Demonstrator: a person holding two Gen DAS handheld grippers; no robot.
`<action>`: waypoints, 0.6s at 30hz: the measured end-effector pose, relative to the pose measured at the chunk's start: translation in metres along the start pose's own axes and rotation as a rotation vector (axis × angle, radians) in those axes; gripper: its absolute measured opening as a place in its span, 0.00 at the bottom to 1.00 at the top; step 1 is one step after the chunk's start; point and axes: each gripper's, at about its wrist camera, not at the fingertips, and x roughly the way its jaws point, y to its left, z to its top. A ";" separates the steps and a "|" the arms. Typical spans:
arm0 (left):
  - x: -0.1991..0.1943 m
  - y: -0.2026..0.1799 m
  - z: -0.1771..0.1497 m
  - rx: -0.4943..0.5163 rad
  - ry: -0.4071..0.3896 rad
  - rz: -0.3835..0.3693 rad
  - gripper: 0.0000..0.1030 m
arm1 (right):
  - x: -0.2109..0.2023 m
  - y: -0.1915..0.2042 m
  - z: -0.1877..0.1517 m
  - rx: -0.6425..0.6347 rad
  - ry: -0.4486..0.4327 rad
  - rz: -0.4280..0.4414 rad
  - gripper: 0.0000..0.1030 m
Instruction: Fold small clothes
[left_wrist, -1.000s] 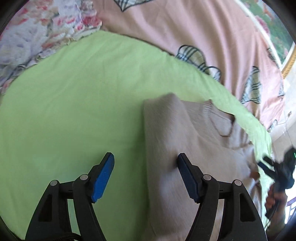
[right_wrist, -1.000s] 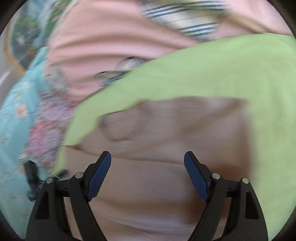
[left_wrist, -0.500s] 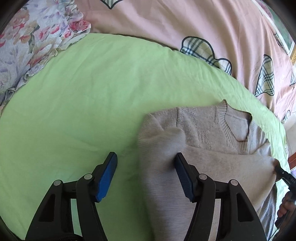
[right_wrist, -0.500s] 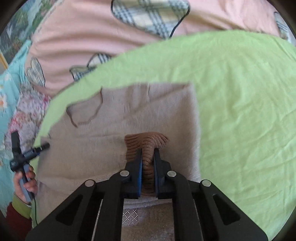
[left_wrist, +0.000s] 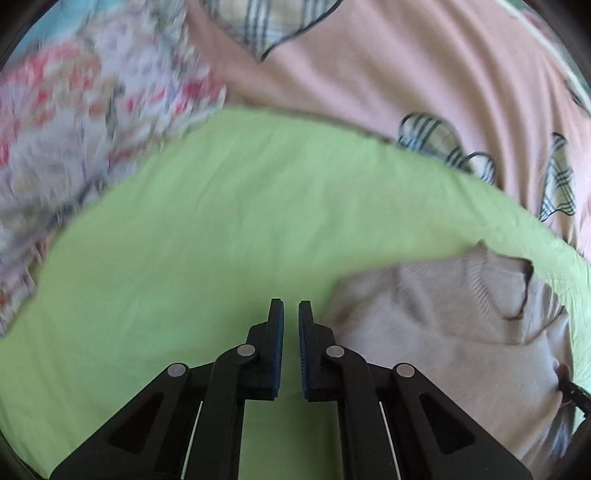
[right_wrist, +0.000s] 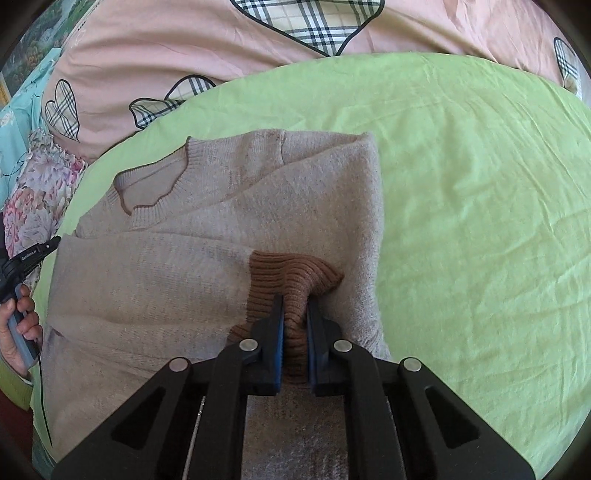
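My right gripper (right_wrist: 294, 312) is clamped on the brown ribbed cuff (right_wrist: 291, 273) of the beige sweater (right_wrist: 207, 236), which lies spread just ahead of it and off to its left on the green sheet (right_wrist: 461, 192). Beyond the cuff I see the folded shoulder, then the neckline farther left. My left gripper (left_wrist: 291, 314) has its fingers nearly together with nothing between them, hanging over the green sheet; the sweater lies just right of it. Farthest off lies pink bedding (right_wrist: 184, 40) with plaid patches.
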 end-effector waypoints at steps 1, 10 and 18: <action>0.000 0.005 -0.001 -0.018 0.011 -0.018 0.06 | -0.001 -0.001 -0.001 0.006 0.001 0.011 0.14; -0.078 0.006 -0.050 0.020 0.006 -0.191 0.22 | -0.048 0.003 -0.017 0.007 -0.059 0.055 0.33; -0.134 -0.010 -0.134 0.051 0.083 -0.229 0.40 | -0.098 0.003 -0.064 -0.002 -0.062 0.084 0.33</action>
